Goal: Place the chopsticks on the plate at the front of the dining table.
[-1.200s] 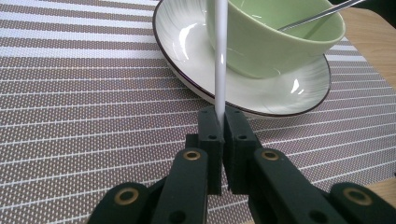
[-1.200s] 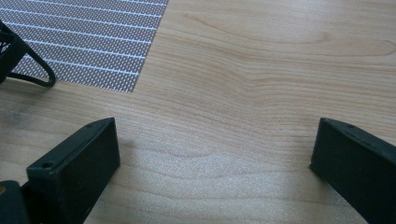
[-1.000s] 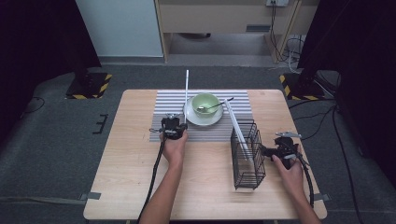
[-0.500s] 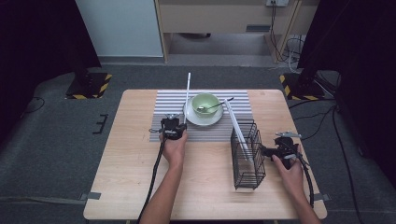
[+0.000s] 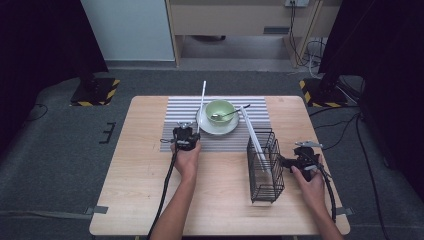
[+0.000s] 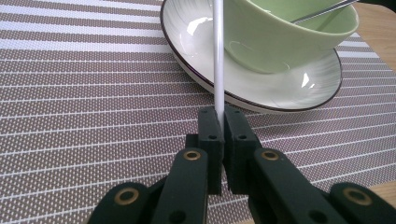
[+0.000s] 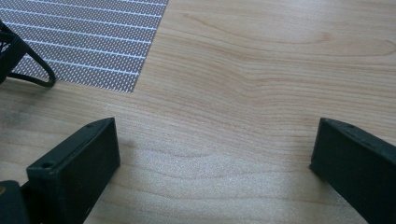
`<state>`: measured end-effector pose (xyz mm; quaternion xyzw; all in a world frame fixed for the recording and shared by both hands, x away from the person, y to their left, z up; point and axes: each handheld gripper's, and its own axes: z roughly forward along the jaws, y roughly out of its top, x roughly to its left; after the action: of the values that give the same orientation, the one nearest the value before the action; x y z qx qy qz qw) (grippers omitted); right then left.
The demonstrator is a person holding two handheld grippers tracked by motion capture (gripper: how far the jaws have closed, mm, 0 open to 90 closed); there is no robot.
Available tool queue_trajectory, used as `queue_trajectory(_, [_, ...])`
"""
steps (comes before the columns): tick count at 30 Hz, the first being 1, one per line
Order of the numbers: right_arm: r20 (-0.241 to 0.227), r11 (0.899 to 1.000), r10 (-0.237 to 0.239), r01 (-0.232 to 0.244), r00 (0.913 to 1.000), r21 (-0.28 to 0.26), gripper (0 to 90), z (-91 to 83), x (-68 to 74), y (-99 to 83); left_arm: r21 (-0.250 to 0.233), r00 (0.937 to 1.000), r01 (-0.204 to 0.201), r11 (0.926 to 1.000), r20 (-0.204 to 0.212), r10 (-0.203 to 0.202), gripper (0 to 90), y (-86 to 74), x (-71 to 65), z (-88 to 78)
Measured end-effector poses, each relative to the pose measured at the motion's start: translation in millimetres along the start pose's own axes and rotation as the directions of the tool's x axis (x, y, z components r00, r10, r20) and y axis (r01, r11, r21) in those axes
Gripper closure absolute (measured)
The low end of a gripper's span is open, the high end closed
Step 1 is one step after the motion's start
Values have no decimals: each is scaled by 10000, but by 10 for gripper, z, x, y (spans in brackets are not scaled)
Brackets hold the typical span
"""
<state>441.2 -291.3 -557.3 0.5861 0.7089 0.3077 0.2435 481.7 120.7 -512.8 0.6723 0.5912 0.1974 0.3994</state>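
My left gripper (image 5: 188,131) (image 6: 222,119) rests on the striped placemat (image 5: 175,114), shut on the lower end of a thin white stick (image 5: 201,105) (image 6: 218,56). The stick slants up and away past the left rim of a white saucer (image 5: 206,126) (image 6: 280,95). On the saucer stands a green bowl (image 5: 220,110) (image 6: 289,32) with a metal spoon (image 5: 233,113) in it. A second white stick (image 5: 252,136) leans in the black wire basket (image 5: 265,167). My right gripper (image 5: 286,161) (image 7: 215,149) lies low on the bare wood just right of the basket, open, with nothing between its jaws.
The wooden table (image 5: 125,190) ends close behind both forearms. A corner of the basket (image 7: 18,56) and the placemat's edge (image 7: 93,42) lie at the upper left of the right gripper view. Dark stands with striped bases (image 5: 95,92) flank the table's far corners.
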Motion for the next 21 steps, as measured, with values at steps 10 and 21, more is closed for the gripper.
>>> queue_trajectory(10, [-1,10000,2,-2,10000,0,12,0,0,0,47,9999,40,10000,-153,-40,865,-7,28,5])
queue_trajectory(21, [0,10000,5,-5,10000,-1,12,0,0,0,116,9998,6,9999,-199,-4,865,-11,33,17])
